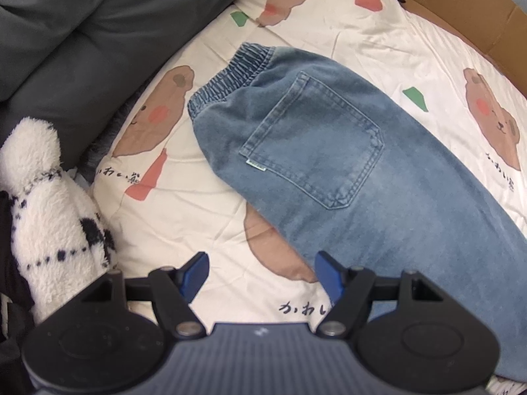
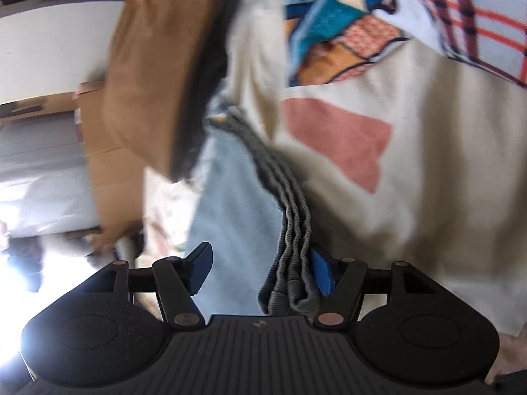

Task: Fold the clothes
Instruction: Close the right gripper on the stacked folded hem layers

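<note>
Left claw [image 1: 262, 271]: jaws apart, empty, above bedsheet [image 1: 210, 197] | Right claw [image 2: 262, 268]: jaws apart, jeans' grey cuff [image 2: 293, 250] between them against one pad | Jeans [image 1: 346, 151]: flat on bedsheet, waistband toward grey cushion [image 1: 82, 33]

The left gripper [image 1: 262, 275] points steeply downward, its blue fingers [image 1: 194, 273] spread wide with nothing pinched between them. The right gripper [image 2: 262, 270] tilts moderately downward, fingers [image 2: 321, 273] apart, the three-o'clock one touching fabric.
</note>
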Tool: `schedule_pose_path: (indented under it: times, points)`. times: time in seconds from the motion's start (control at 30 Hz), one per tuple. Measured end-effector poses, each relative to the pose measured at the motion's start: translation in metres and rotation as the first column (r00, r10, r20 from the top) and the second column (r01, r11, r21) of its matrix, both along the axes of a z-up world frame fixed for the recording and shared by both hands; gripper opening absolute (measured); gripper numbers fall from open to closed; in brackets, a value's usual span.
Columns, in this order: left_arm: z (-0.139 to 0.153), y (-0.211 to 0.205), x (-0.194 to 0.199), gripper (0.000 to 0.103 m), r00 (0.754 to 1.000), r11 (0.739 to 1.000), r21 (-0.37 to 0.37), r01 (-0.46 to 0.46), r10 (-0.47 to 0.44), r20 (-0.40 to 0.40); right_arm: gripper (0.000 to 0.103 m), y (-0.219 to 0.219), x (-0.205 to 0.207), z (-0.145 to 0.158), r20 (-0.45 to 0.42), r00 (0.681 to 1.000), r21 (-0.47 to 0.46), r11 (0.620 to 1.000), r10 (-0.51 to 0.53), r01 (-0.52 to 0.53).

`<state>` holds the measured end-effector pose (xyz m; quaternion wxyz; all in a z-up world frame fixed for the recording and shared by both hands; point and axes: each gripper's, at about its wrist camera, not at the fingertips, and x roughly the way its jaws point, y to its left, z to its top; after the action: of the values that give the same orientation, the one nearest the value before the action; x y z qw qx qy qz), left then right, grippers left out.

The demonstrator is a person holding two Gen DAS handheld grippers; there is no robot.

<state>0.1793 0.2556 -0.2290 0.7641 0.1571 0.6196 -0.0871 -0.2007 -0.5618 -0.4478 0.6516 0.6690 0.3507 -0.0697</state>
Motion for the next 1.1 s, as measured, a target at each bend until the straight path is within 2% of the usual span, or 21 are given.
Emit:
schedule_pose_path:
  times: [0.13,0.23,0.47,0.53,0.63,0.87,1.03,1.1]
  points:
    - [-0.003,-0.001,-0.002,0.073,1.000,1.000,-0.012,-0.026,0.025,-0.016,0.066,-0.002,0.006,-0.005,-0.046,0.999,-0.026,0.999,0.017,-0.018]
    - [-0.003,-0.003,-0.004,0.073,1.000,1.000,-0.019,-0.021,0.021,-0.019,0.066,-0.002,0.013,-0.007,-0.082,0.996,-0.086,0.996,0.022,-0.029]
    - [-0.005,-0.003,-0.005,0.073,0.999,0.999,-0.036,-0.041,0.040,-0.025,0.064,-0.003,0.026,-0.010,-0.032,0.998,-0.079,0.995,0.059,-0.062]
    - [-0.008,-0.003,-0.007,0.073,0.999,0.998,-0.045,-0.045,0.043,-0.033,0.055,-0.003,0.030,-0.004,0.014,0.996,-0.072,0.993,0.092,-0.091]
    - [-0.016,-0.005,-0.009,0.073,0.998,0.997,-0.065,-0.051,0.048,-0.048,0.053,-0.002,0.034,0.005,0.049,0.989,-0.087,0.987,0.141,-0.137]
    - [-0.034,-0.024,-0.013,0.073,0.997,0.995,-0.099,-0.011,0.004,-0.078,0.053,-0.001,0.057,0.000,-0.064,0.974,-0.165,0.960,0.218,-0.225]
    - [-0.042,-0.031,-0.012,0.073,0.996,0.993,-0.117,0.002,-0.013,-0.092,0.053,-0.004,0.077,-0.006,-0.107,0.953,-0.197,0.933,0.284,-0.301]
    - [-0.045,-0.032,-0.011,0.073,0.995,0.993,-0.121,0.002,-0.014,-0.097,0.049,-0.006,0.085,-0.006,-0.124,0.942,-0.211,0.919,0.313,-0.333]
